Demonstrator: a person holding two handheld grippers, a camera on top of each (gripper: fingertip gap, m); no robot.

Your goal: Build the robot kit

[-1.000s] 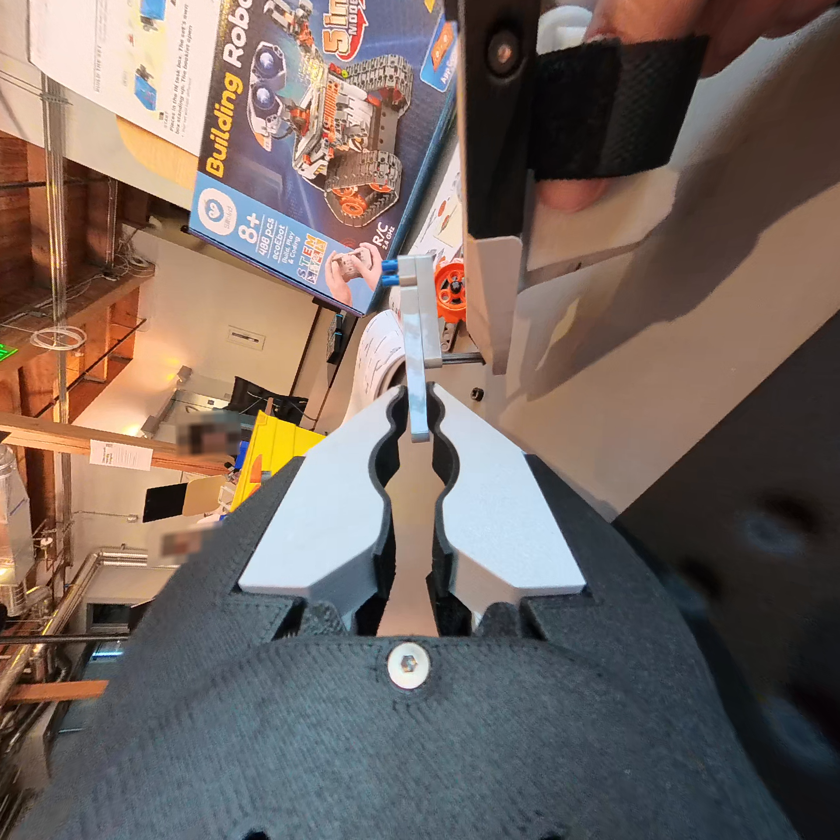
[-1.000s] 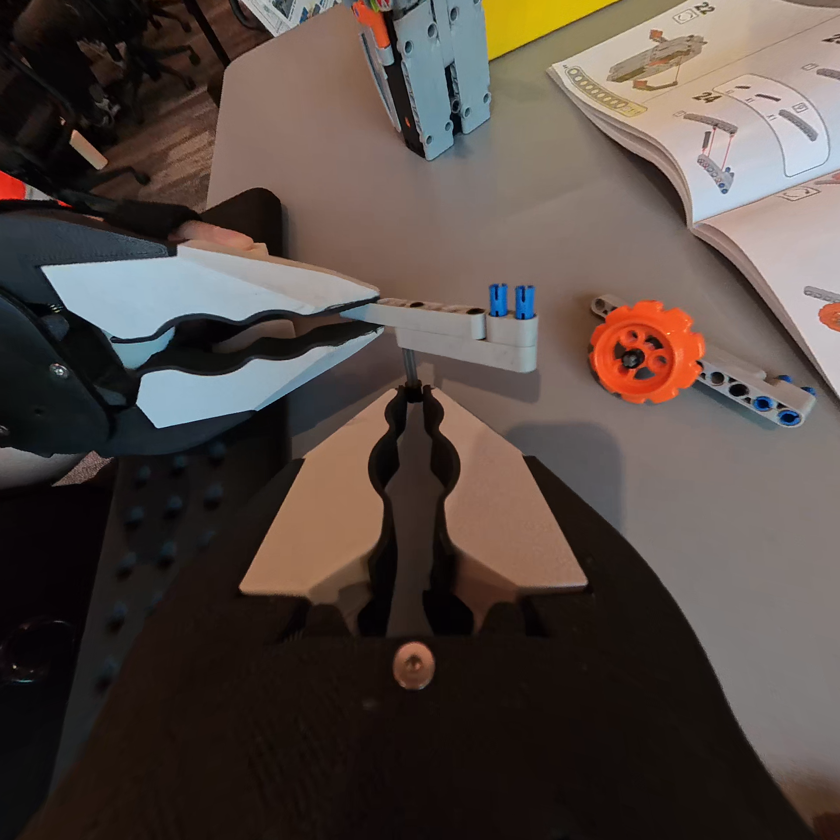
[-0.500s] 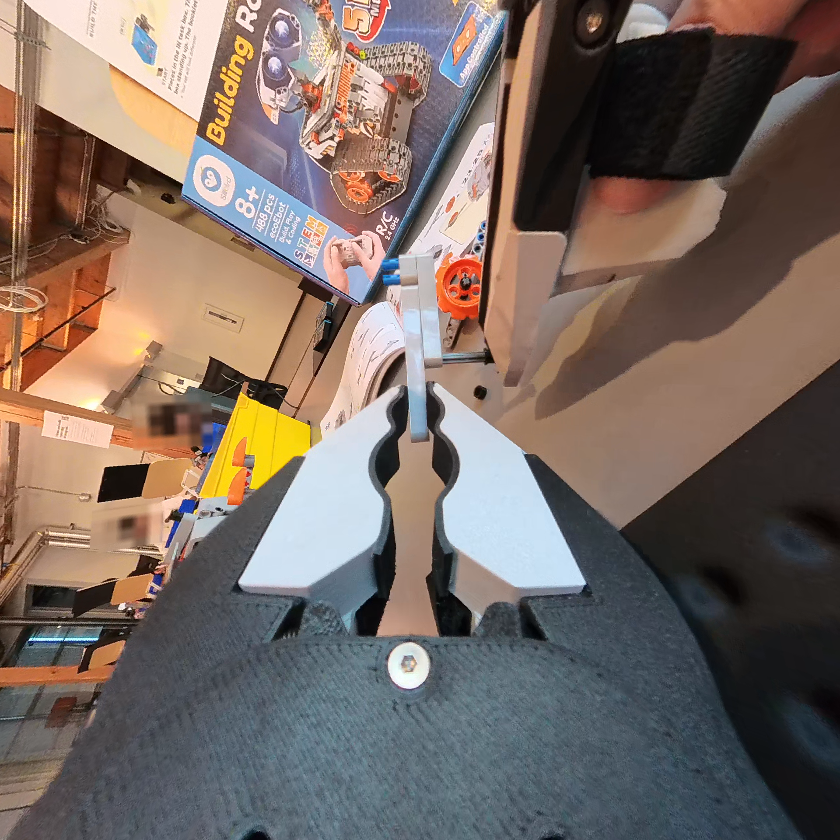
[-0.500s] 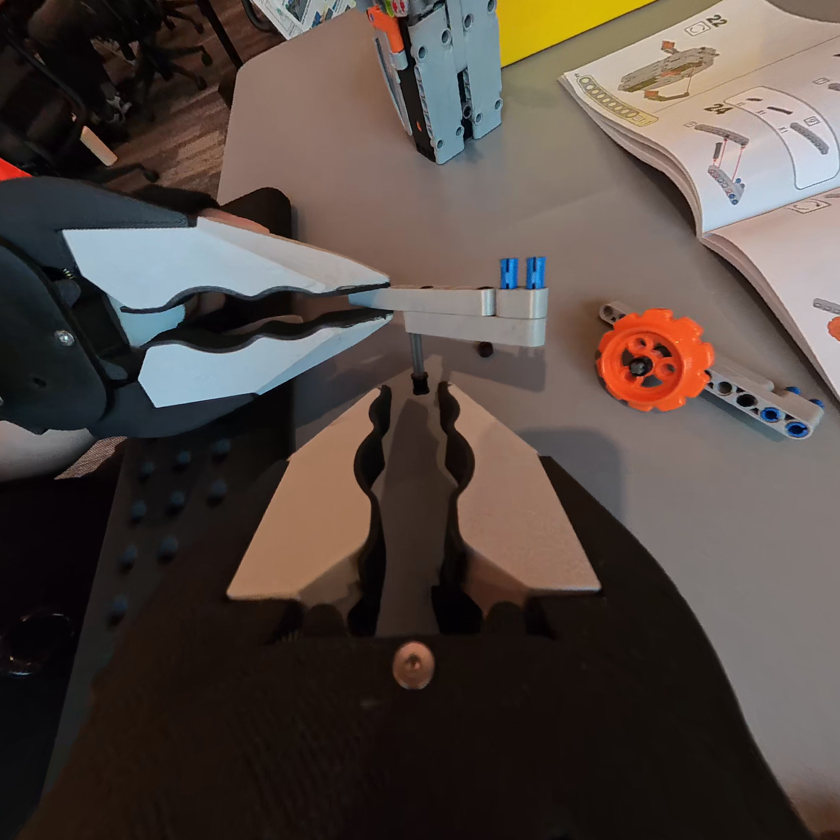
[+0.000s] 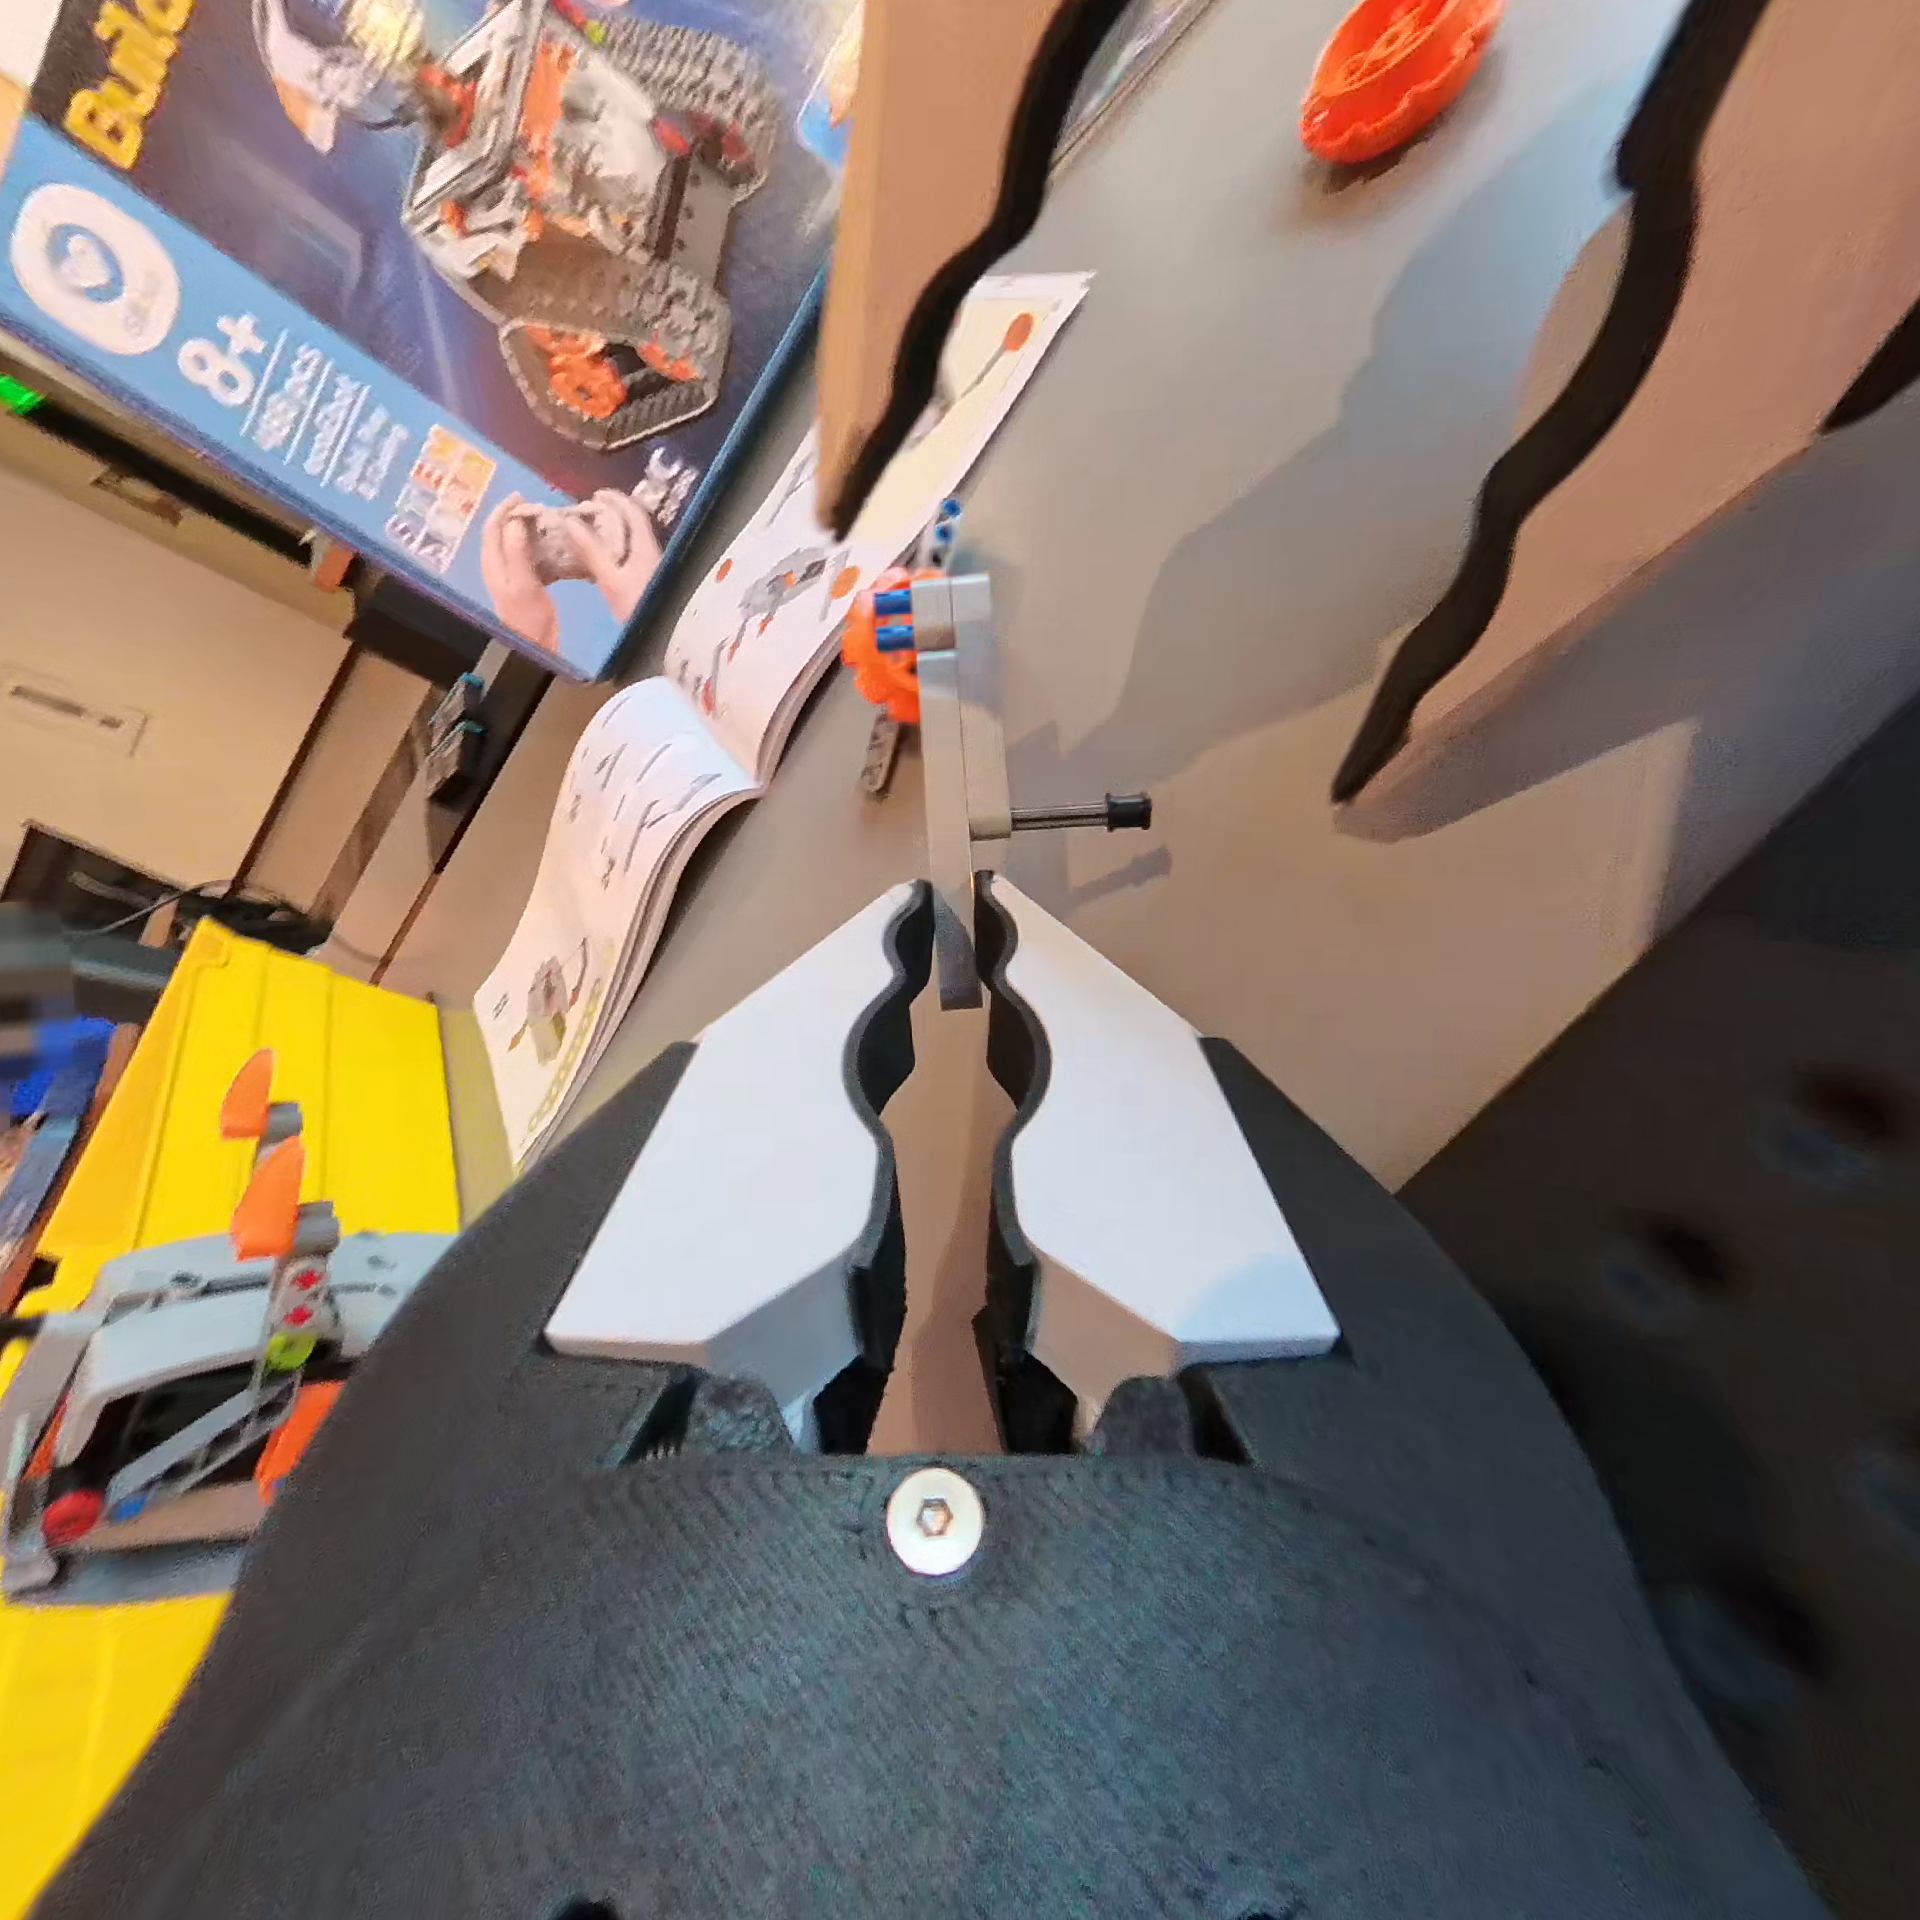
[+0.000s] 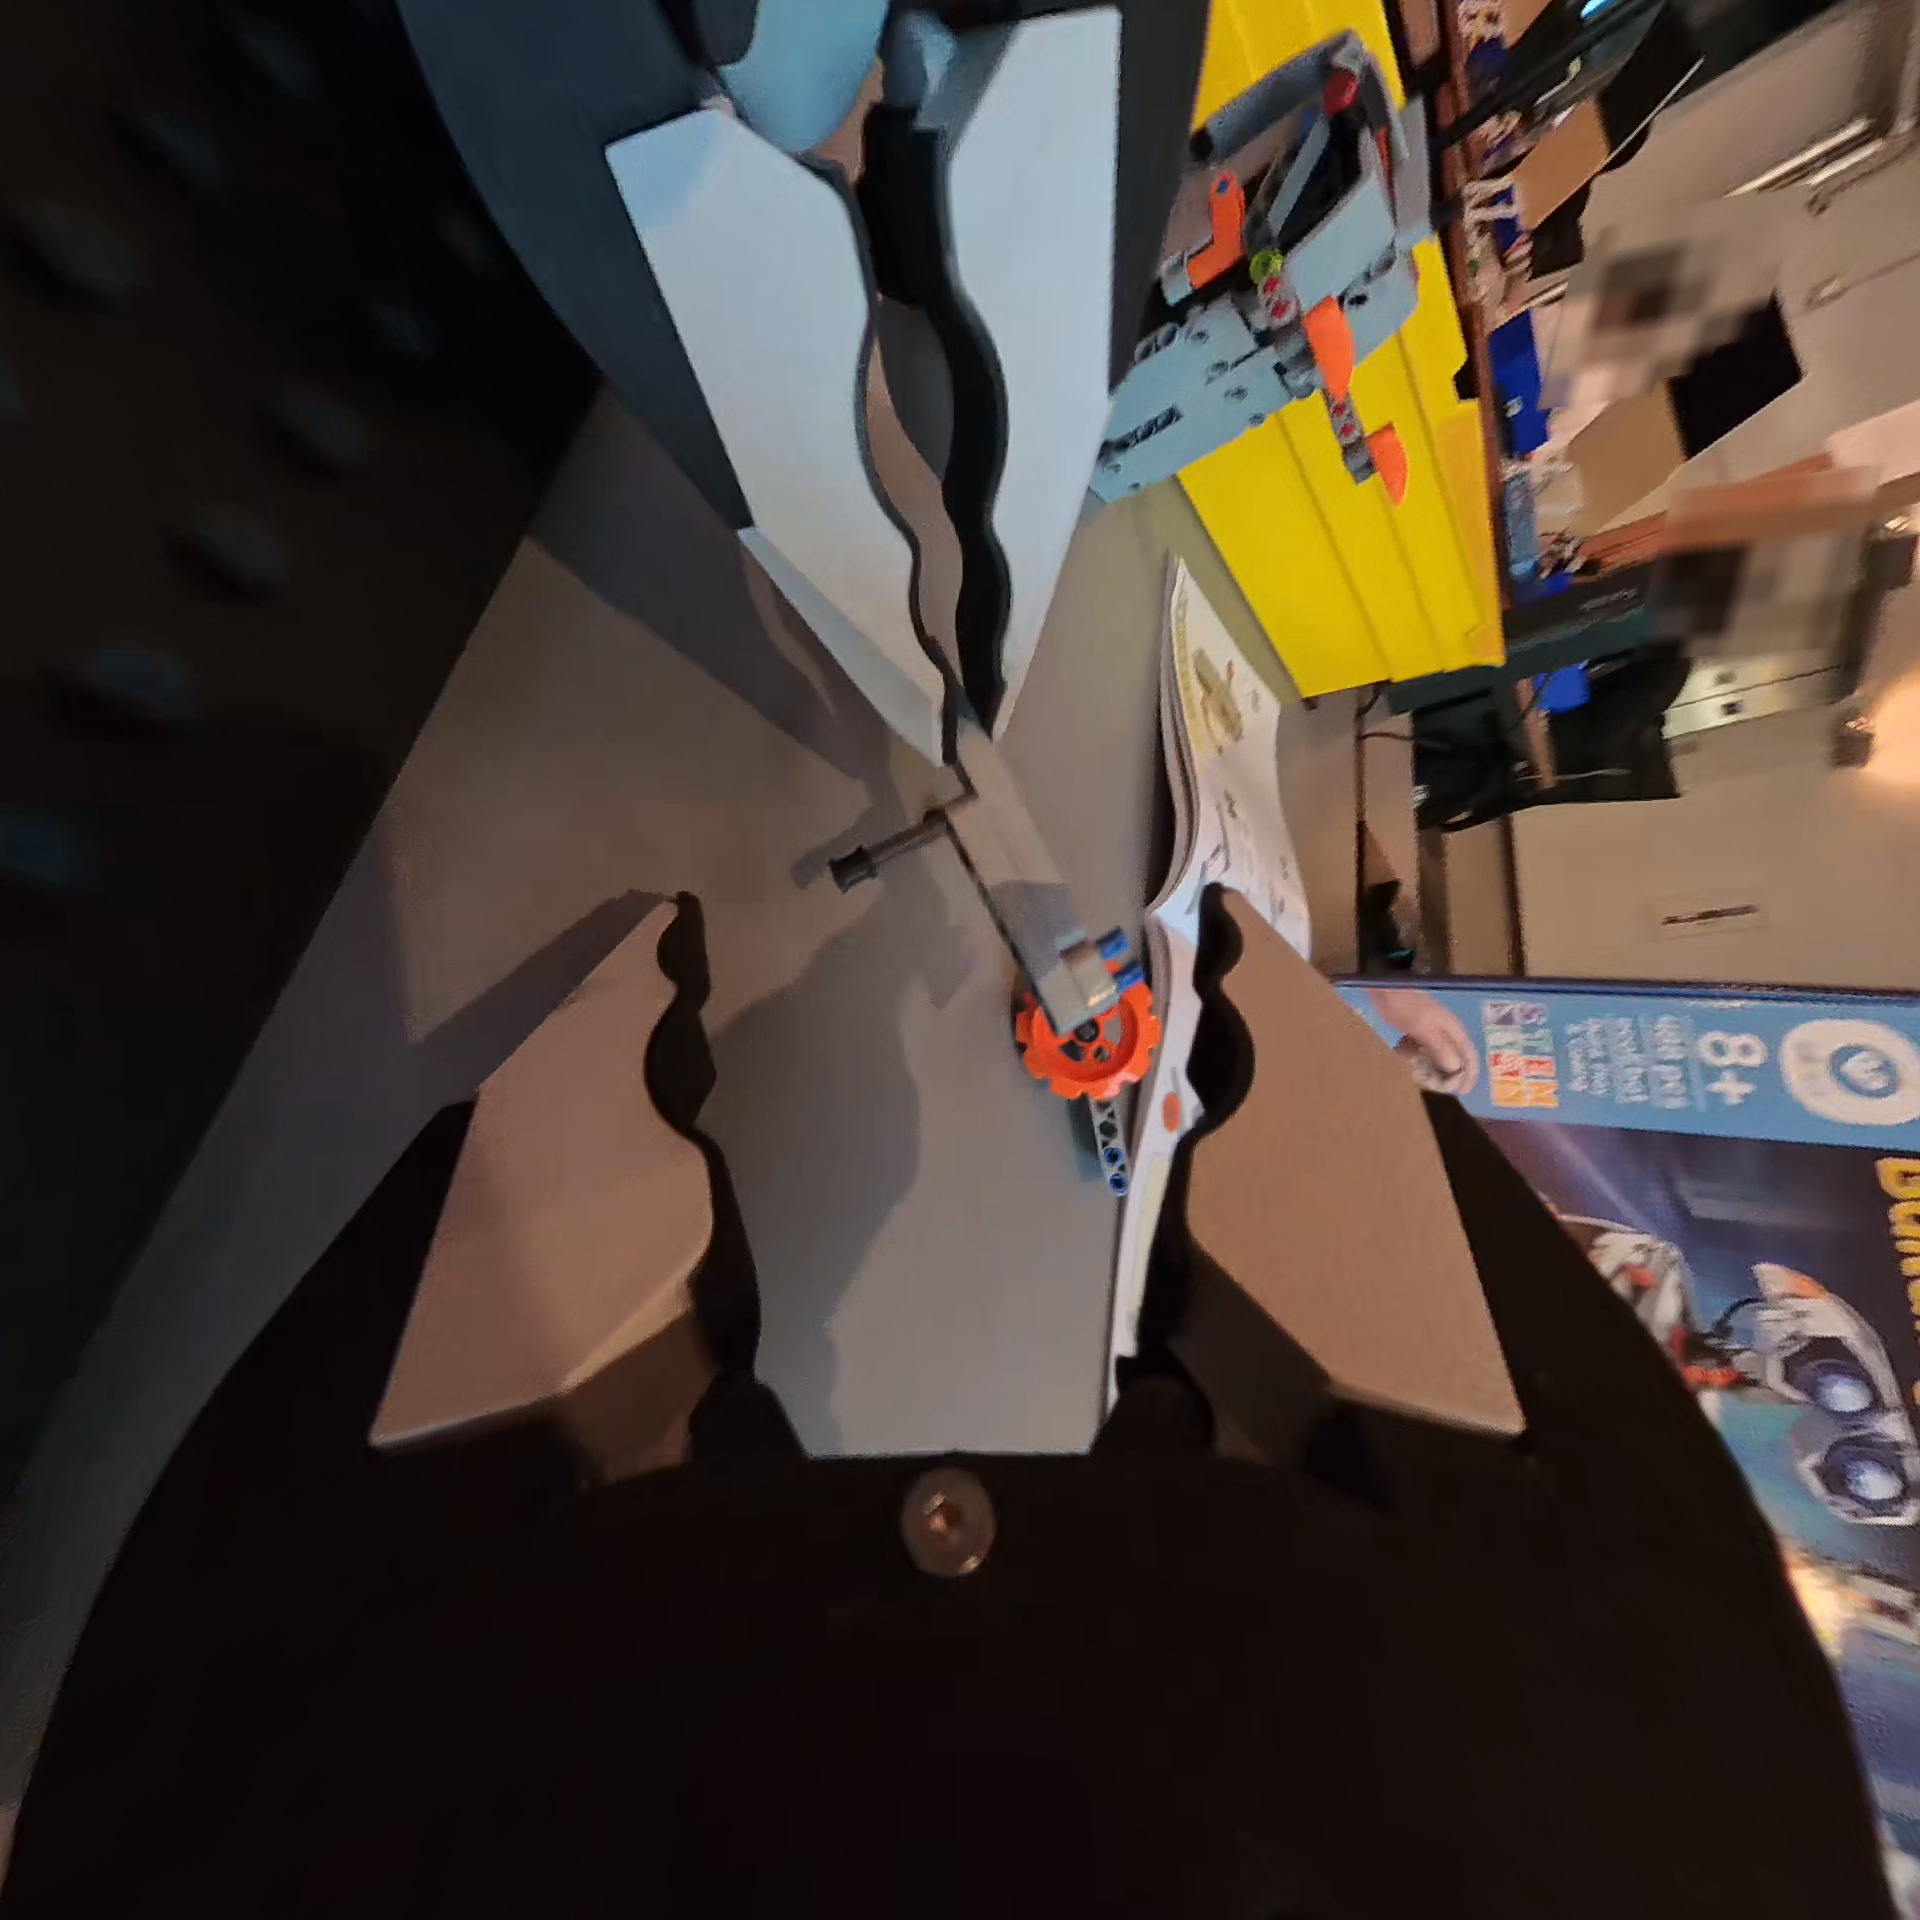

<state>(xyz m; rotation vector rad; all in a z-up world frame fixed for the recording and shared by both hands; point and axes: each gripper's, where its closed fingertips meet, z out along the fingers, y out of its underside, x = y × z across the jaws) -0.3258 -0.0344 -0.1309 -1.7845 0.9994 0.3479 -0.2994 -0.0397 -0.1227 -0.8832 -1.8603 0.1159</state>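
Observation:
My left gripper [image 5: 951,896] is shut on the end of a grey beam assembly [image 5: 961,748], held above the grey table [image 5: 1299,987]. The assembly carries two blue pins [image 5: 891,619] at its far end and a black axle [image 5: 1081,814] sticking out sideways. My right gripper [image 6: 943,904] is wide open with nothing between its fingers. It faces the assembly [image 6: 1023,894] and stands back from the axle [image 6: 894,847]. Its two fingers show in the left wrist view, one of them at the top right [image 5: 1507,540]. The left gripper [image 6: 971,717] shows in the right wrist view, still pinching the beam.
An orange gear on a grey beam [image 6: 1086,1044] lies on the table beyond the assembly. An open instruction booklet [image 5: 644,790], a blue toy box [image 5: 416,260] and a yellow bin [image 5: 343,1091] with a grey built model [image 5: 187,1330] stand along one side. Some 4 cm of space lies between my two pairs of fingers.
My right gripper opened wide, let go of the black axle and drew back from it. My left gripper kept its hold on the grey beam and turned somewhat.

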